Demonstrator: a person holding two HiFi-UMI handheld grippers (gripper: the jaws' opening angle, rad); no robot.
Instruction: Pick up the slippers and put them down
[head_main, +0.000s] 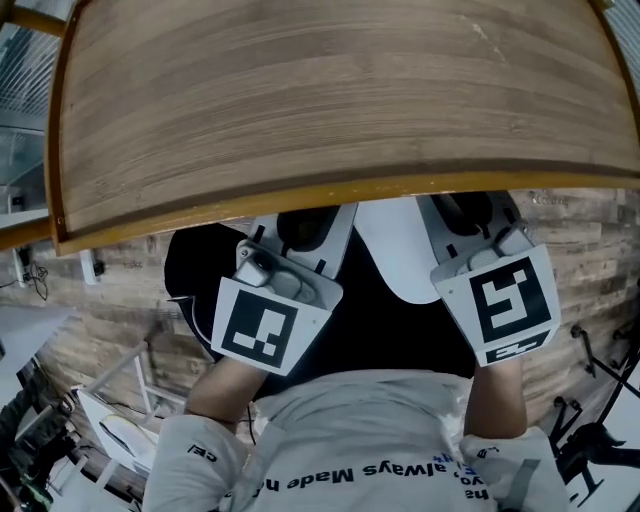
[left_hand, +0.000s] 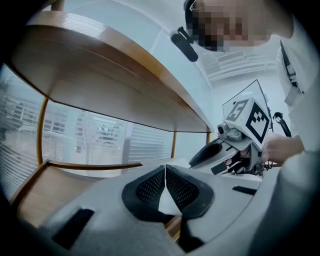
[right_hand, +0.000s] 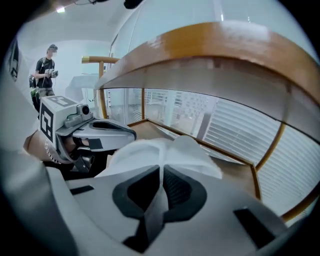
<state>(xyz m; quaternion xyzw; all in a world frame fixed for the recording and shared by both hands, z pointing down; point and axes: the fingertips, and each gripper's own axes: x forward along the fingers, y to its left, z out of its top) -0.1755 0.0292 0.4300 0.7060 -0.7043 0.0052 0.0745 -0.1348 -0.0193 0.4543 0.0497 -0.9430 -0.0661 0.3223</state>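
Here, the left gripper (left_hand: 165, 167) and right gripper (right_hand: 161, 167) are each clamping a white slipper

The right gripper's jaws are pressing shut on the right-hand slipper (right_hand: 170, 150). It is soft, white and fabric-like, bulging just past the pads above the lower shelf board (right_hand: 145, 129). The left gripper's jaws are squeezing the left-hand slipper (left_hand: 167, 202), showing only as a thin white edge. Both grippers are hovering beneath the wooden shelf top (head_main: 330, 100).

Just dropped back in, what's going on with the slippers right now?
A person is working two grippers side by side just below the edge of a wooden shelf. The left gripper is shut on the thin edge of a white slipper. The right gripper is shut on a second slipper, also white. Neither slipper has been released yet.
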